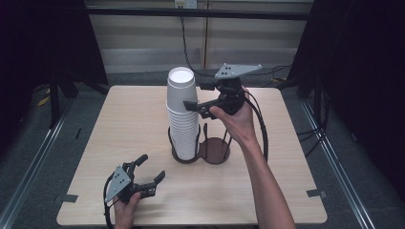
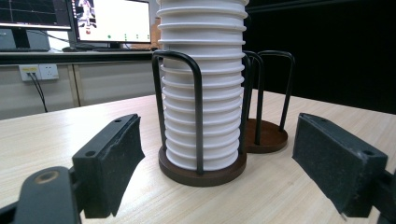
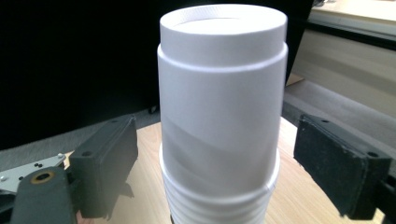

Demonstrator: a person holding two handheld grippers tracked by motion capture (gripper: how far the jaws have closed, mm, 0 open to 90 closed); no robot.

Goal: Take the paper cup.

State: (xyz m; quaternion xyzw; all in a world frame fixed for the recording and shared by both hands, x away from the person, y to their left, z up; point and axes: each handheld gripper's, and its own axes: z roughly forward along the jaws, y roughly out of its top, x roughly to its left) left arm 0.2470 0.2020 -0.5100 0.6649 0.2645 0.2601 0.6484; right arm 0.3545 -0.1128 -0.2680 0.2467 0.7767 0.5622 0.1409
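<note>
The right gripper (image 1: pixel 195 108) has its jaws spread either side of the top cup (image 3: pixel 222 107), not touching it, while the left gripper (image 1: pixel 150 170) rests open near the table's (image 1: pixel 286 191) front-left corner. The cup looks light, thin and easily crushed, so a gentle hold on its wall below the rim seems best. It crowns the stack of white cups (image 1: pixel 183 131) filling one ring of the dark holder (image 1: pixel 215 151) mid-table; the neighbouring ring stands empty.
</note>
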